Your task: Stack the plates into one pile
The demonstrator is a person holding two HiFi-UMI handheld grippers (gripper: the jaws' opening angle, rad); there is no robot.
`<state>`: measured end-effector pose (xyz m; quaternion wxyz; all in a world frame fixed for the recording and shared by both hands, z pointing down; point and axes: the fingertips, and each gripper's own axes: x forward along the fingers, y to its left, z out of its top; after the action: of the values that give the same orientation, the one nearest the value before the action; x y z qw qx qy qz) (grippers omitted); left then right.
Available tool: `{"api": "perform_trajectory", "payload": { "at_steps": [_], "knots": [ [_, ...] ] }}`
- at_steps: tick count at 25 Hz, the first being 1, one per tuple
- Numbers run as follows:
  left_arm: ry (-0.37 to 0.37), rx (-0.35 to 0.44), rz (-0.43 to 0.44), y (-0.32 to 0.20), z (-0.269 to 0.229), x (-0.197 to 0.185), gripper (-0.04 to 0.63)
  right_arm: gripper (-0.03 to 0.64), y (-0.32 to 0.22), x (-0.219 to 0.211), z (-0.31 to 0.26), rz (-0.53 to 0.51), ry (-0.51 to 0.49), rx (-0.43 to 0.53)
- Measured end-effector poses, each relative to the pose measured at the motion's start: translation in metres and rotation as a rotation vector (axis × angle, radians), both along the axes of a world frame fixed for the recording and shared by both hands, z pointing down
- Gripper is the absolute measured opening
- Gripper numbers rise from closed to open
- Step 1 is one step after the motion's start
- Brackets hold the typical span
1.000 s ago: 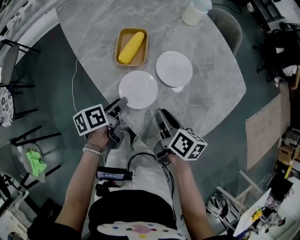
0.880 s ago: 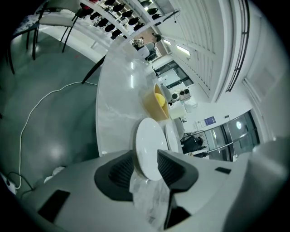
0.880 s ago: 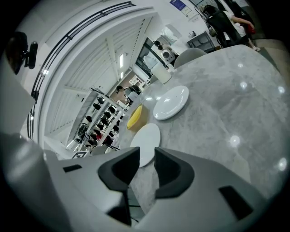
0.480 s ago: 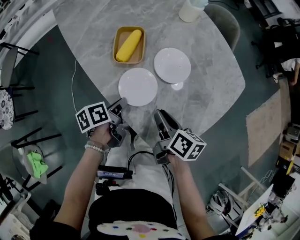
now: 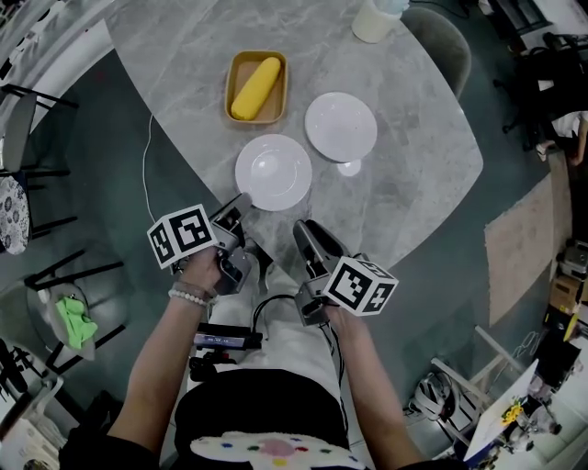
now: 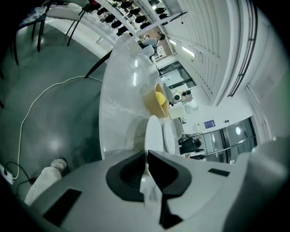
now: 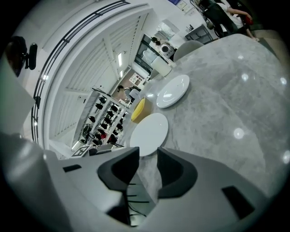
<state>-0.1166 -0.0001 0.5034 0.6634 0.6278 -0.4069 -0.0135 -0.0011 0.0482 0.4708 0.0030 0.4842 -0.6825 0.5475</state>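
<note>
Two white plates lie apart on the grey marble table (image 5: 413, 174): a near plate (image 5: 273, 172) (image 6: 153, 135) (image 7: 149, 131) and a far plate (image 5: 341, 127) (image 6: 171, 136) (image 7: 173, 91) to its upper right. My left gripper (image 5: 240, 200) (image 6: 147, 155) hovers at the table's near edge, just short of the near plate's left rim. Its jaws have just been closing and now stand shut with nothing between them. My right gripper (image 5: 302, 228) (image 7: 148, 152) is open and empty. It sits over the table edge below the near plate.
A yellow tray (image 5: 256, 87) (image 7: 138, 110) holding a yellow corn-like thing stands behind the near plate. A white cup (image 5: 372, 20) is at the table's far edge, a chair (image 5: 447, 44) beyond it. A white cable (image 5: 144, 170) trails on the floor at left.
The left gripper's jaws have narrowed. The right gripper has shifted slightly to the left, closer to the near plate. The plates have not moved.
</note>
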Motion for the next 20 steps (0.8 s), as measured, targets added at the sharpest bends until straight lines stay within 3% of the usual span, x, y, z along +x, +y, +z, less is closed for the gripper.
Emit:
{"api": "perform_trajectory", "payload": {
  "at_steps": [13,20],
  "knots": [
    [0.037,0.001,-0.015,0.015,-0.017,-0.001,0.025,0.149,0.004,-0.060,0.015,0.017,-0.182,-0.074],
    [0.047,-0.010,-0.020,0.018,-0.016,-0.002,0.025,0.149,-0.005,-0.069,0.026,0.073,-0.239,-0.107]
  ]
}}
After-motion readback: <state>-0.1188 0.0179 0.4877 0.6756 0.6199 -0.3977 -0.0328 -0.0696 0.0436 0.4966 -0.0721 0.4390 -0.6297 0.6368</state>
